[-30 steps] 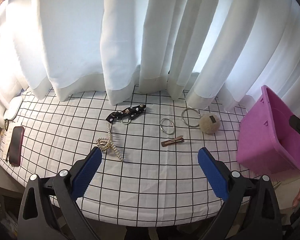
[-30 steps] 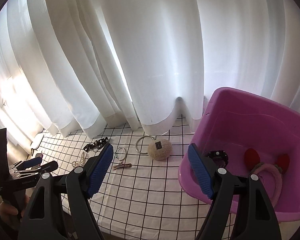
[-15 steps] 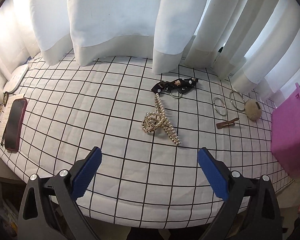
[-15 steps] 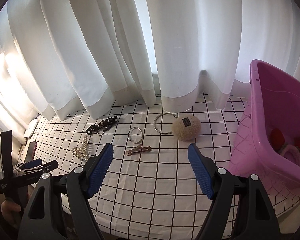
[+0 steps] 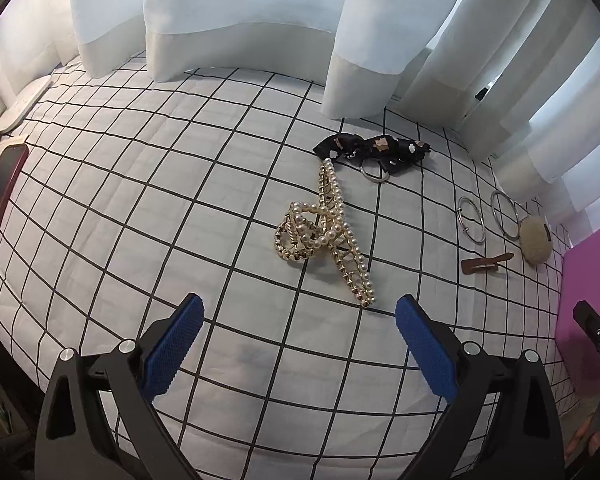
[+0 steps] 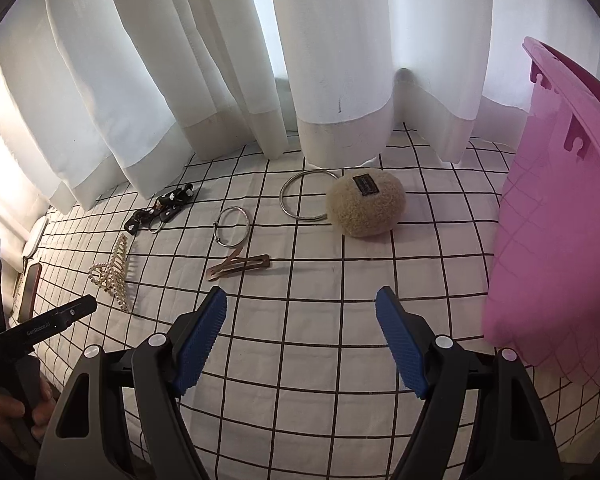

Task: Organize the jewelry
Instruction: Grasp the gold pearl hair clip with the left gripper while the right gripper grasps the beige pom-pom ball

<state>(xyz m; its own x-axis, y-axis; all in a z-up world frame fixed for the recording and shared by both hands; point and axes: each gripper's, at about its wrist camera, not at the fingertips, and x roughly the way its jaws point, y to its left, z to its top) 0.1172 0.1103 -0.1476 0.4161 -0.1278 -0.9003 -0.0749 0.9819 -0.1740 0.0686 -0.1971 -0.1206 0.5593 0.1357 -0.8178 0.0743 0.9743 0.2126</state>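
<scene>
Jewelry is lying scattered on a white grid-patterned worktop point(image 5: 148, 208) in front of white curtains point(image 5: 236, 4). In the left wrist view, the pearl hair claw point(image 5: 324, 236) is resting near the centre, just ahead of the left gripper point(image 5: 298, 334), whose blue fingers point(image 5: 172, 348) are standing spread wide with nothing between them. At about 1 o'clock from the claw, a black patterned bow clip point(image 5: 374, 148) is touching the claw's far tip, with a small metal ring point(image 5: 374, 172) tucked against it. Toward 3 o'clock, two silver bangles are lying side by side, the smaller point(image 5: 471, 220) on the left and the larger point(image 5: 506, 215) on the right, the larger touching a beige fuzzy puff point(image 5: 535, 243). A brown snap clip point(image 5: 486, 264) is lying just below the smaller bangle. A pink bin point(image 5: 588, 300) is sitting at the right edge, and a dark phone point(image 5: 0, 196) is lying at 9 o'clock near the worktop's left edge.

In the right wrist view, the right gripper point(image 6: 300, 338) is hovering over bare cloth, its fingers point(image 6: 200, 340) spread apart and empty. The snap clip point(image 6: 238, 267) is lying at about 11 o'clock just ahead of the left finger, the smaller bangle point(image 6: 232, 226) beyond it, and the larger bangle point(image 6: 306, 196) touching the puff point(image 6: 366, 208) at 12 o'clock. The bow clip point(image 6: 160, 210) and the claw point(image 6: 112, 276) are lying toward 10 o'clock, and the bin point(image 6: 552, 216) is filling the 3 o'clock side. A hand point(image 6: 8, 412) is gripping the left gripper's handle at 8 o'clock.
</scene>
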